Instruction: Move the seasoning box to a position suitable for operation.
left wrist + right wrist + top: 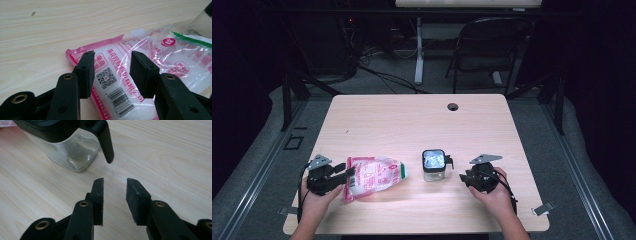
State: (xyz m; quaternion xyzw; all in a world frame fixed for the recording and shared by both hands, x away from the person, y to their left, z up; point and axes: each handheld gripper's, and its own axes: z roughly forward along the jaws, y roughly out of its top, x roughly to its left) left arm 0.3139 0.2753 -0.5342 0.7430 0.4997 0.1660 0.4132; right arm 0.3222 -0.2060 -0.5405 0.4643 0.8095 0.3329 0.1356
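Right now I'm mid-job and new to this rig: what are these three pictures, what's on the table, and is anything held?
No robot arm here: a person holds a two-jaw gripper in each hand. The high view looks down on the wooden table. The other two views come from cameras riding on each gripper, looking along its black jaws. The left gripper sits at the end of a pink and clear plastic bag; in its own view the jaws stand apart over the bag's printed end, not pinching it. The right gripper is open above bare wood, just short of a glass jar with a black lid. Nothing is held.
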